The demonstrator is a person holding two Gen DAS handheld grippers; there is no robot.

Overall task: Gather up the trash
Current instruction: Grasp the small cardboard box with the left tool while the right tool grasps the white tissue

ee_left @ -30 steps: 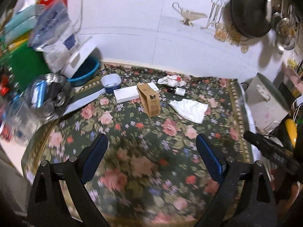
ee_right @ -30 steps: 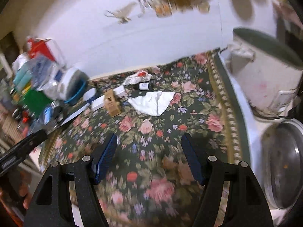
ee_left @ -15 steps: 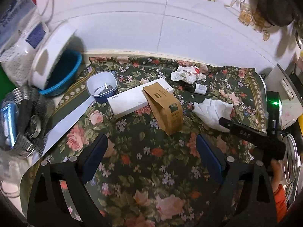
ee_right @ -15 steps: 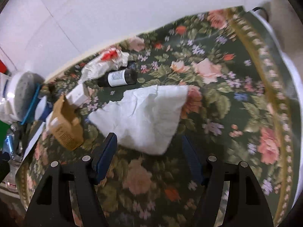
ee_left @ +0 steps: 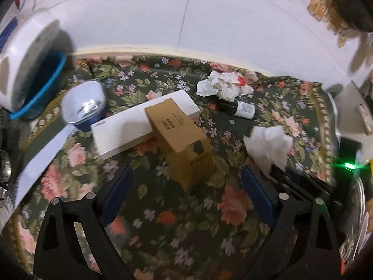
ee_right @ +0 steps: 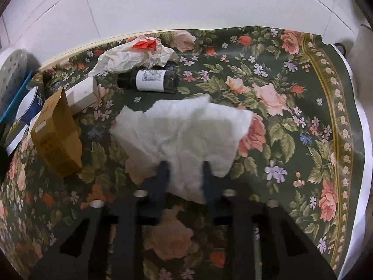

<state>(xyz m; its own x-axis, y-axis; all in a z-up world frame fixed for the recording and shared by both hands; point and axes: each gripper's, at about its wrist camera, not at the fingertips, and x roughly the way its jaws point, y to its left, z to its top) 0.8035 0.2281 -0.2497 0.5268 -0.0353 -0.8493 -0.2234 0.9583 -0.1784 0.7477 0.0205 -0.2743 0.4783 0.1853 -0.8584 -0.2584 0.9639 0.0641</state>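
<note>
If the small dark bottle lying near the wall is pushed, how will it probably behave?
The bottle lies on its side and looks round, so it would probably roll rather than slide. It seems small, so likely light. The crumpled paper right behind it might stop it from rolling toward the wall.

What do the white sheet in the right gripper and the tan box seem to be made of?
White sheet: soft tissue paper, matte, with limp, fuzzy folds. Tan box: apparently plain kraft cardboard, matte brown, with crisp creased edges.
</note>
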